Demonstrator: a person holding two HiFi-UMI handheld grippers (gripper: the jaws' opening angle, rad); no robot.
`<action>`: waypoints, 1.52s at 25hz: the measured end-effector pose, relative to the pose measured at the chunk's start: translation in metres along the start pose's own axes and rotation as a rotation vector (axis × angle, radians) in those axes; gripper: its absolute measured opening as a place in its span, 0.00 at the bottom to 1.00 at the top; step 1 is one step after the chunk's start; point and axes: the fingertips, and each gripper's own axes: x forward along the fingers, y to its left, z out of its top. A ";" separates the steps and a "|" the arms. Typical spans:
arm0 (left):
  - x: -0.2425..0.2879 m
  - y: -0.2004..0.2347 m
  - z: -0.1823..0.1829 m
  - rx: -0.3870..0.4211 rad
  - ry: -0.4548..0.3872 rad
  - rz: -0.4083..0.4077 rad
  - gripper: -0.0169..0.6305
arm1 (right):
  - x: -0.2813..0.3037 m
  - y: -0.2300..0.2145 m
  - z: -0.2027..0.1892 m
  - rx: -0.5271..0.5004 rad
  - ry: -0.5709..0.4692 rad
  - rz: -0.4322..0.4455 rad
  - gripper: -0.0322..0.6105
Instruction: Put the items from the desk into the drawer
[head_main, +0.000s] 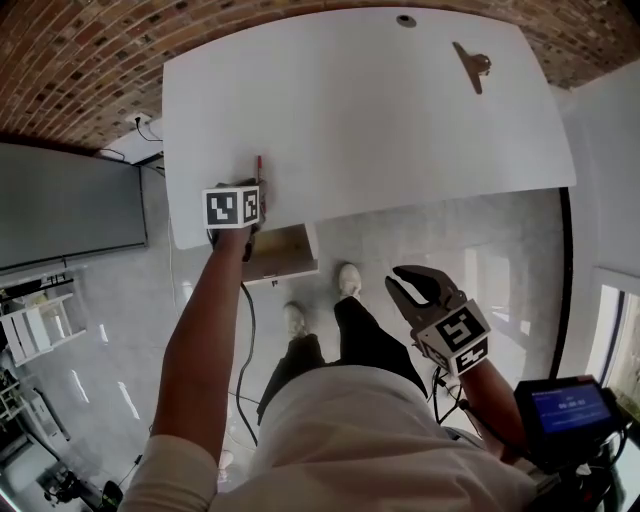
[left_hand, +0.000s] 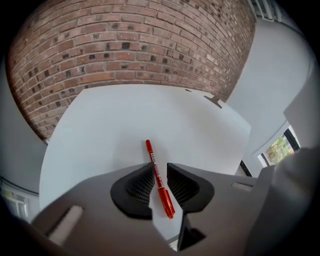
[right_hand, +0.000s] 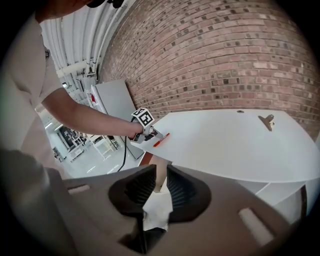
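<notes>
A red pen (head_main: 258, 166) lies near the front left edge of the white desk (head_main: 400, 130). My left gripper (head_main: 252, 195) is down over it. In the left gripper view the pen (left_hand: 161, 185) lies on the desk between the jaws of my left gripper (left_hand: 160, 168); they stand open and do not press it. A bronze binder clip (head_main: 470, 65) rests at the desk's far right. Below the desk's front edge a wooden drawer (head_main: 283, 252) stands pulled out. My right gripper (head_main: 405, 283) hangs open and empty over the floor, off the desk.
A brick wall (left_hand: 125, 45) runs behind the desk. A grey cabinet (head_main: 60, 205) stands to the left, with white shelving (head_main: 35, 320) below it. The person's legs and shoes (head_main: 348, 280) are under the drawer. A device with a blue screen (head_main: 570, 405) sits at lower right.
</notes>
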 end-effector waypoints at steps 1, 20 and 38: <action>0.004 0.001 0.000 0.000 0.014 0.004 0.16 | 0.001 -0.004 -0.002 0.005 0.003 0.002 0.13; -0.015 0.010 -0.021 -0.094 -0.052 -0.062 0.10 | 0.014 0.032 -0.017 0.042 0.007 -0.040 0.13; -0.080 0.000 -0.192 -0.182 -0.148 -0.217 0.10 | 0.028 0.194 -0.056 -0.015 0.043 -0.042 0.13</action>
